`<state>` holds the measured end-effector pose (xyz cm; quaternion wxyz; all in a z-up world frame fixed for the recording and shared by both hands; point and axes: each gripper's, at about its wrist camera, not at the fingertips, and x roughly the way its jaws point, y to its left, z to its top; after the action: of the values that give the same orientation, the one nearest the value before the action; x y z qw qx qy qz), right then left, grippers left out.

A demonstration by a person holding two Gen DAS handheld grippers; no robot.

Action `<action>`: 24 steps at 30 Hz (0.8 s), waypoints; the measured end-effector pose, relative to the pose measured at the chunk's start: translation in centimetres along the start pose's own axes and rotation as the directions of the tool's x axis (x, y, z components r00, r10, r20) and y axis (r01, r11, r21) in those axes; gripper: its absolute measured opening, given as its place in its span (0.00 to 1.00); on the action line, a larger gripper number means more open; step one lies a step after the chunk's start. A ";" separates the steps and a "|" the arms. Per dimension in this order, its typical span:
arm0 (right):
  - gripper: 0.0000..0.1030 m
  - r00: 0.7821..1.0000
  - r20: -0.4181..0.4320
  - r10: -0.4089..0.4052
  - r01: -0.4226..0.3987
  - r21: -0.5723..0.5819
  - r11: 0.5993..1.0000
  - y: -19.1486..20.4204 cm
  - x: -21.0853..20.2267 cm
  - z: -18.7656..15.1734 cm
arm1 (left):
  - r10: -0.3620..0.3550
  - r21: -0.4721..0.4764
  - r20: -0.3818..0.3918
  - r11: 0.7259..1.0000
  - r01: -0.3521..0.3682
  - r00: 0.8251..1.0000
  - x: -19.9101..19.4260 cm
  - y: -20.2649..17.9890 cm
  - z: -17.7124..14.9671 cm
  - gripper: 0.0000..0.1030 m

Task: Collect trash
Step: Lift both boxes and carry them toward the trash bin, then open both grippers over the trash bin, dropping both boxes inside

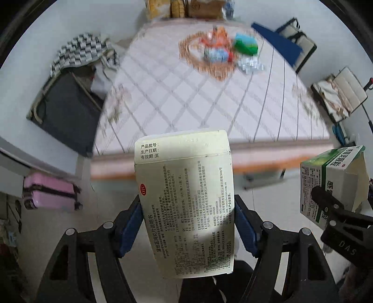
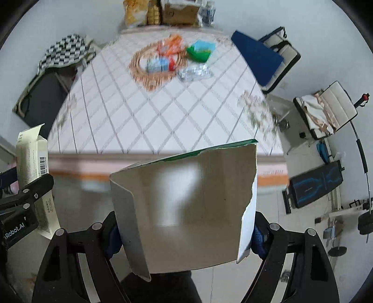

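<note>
Two held boxes: OTC-marked carton (image 1: 186, 200), torn box (image 2: 186, 209).

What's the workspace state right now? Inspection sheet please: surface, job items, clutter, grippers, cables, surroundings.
Surface: table under a diamond-pattern cloth, near half bare.
Job's things: cream medicine box in the left gripper; torn green-edged carton in the right gripper, open end toward the camera.
Clutter: blurred colourful wrappers, green packet, clear crumpled plastic at the far end.
Grippers: both shut on their boxes, held off the near edge.
Cables: nothing seen.
Surroundings: pink suitcase, checkered cloth, blue folder, cardboard boxes.
</note>
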<state>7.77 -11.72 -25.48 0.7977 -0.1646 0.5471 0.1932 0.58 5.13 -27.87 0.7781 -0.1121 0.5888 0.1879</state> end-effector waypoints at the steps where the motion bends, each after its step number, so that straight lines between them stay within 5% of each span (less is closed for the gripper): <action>1: 0.83 1.000 -0.016 0.001 -0.001 0.001 1.000 0.0 0.6 -0.8 | -0.005 -0.003 -0.023 1.000 0.005 1.000 1.0 -0.2 -0.7 0.69; 6: 0.83 0.990 -0.140 0.031 -0.026 0.034 0.999 -0.8 6.2 -5.7 | -0.024 -0.007 -0.148 1.000 0.023 0.989 8.1 -1.1 -4.4 0.69; 10: 0.83 0.960 -0.238 0.144 -0.105 0.171 0.980 -2.7 13.0 -9.9 | -0.059 -0.042 -0.243 0.998 0.051 0.968 16.0 -2.0 -6.6 0.69; 15: 0.83 0.874 -0.322 0.364 -0.189 0.463 0.866 -5.9 25.3 -15.3 | -0.159 -0.172 -0.343 0.980 0.105 0.926 26.7 -1.7 -8.4 0.69; 21: 0.83 0.832 -0.312 0.459 -0.198 0.605 0.771 -6.7 37.7 -18.8 | -0.320 -0.306 -0.417 0.931 0.199 0.851 39.6 -1.3 -9.7 0.71; 23: 0.85 0.824 -0.309 0.475 -0.203 0.622 0.756 -6.3 40.9 -19.4 | -0.332 -0.330 -0.423 0.923 0.198 0.843 42.3 -1.0 -9.8 0.73; 24: 0.86 0.816 -0.306 0.490 -0.210 0.633 0.745 -6.1 42.5 -19.6 | -0.334 -0.334 -0.424 0.922 0.197 0.842 43.4 -0.9 -9.8 0.83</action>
<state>8.79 -20.87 -71.72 0.6059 0.1513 0.7707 0.1265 2.61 7.34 -72.25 0.6055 -0.3437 0.7069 0.1247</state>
